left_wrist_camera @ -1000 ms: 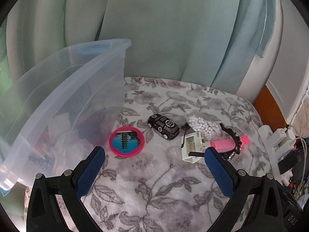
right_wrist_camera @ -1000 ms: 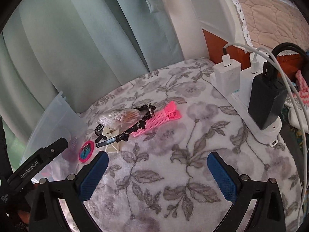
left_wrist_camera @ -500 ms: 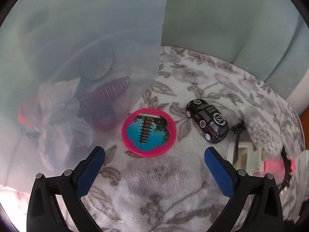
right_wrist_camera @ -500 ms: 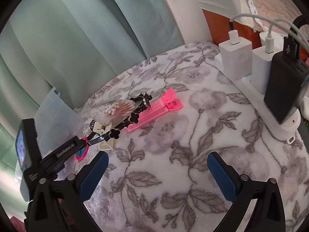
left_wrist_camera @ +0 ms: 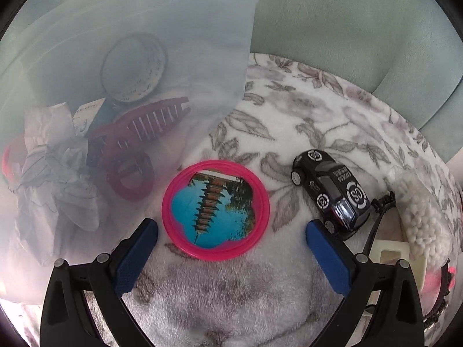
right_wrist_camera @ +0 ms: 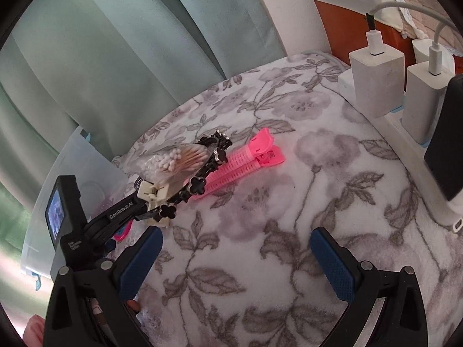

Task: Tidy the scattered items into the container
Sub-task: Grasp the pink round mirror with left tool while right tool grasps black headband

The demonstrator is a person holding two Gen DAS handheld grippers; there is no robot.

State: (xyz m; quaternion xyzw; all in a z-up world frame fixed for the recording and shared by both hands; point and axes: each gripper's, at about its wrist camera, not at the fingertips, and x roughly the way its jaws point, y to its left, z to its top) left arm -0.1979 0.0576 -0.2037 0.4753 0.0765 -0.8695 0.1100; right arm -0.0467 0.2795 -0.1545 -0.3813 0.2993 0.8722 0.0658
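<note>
A round pink-rimmed disc with a pagoda picture lies on the floral blanket, just ahead of my open left gripper, whose blue pads flank its near edge. A black toy car sits to its right. The translucent container stands at left, with a maroon hair claw and other things inside. My right gripper is open over bare blanket. Ahead of it lie a pink hair clip, a black flower headband, a bag of cotton swabs and a cream clip.
White chargers with cables and a black adapter sit on a power strip at the blanket's right edge. Green curtains hang behind. The left gripper's body shows at left in the right wrist view.
My left gripper has moved forward and down toward the pink disc, which now sits between its pads. My right gripper has moved closer to the pink hair clip pile.
</note>
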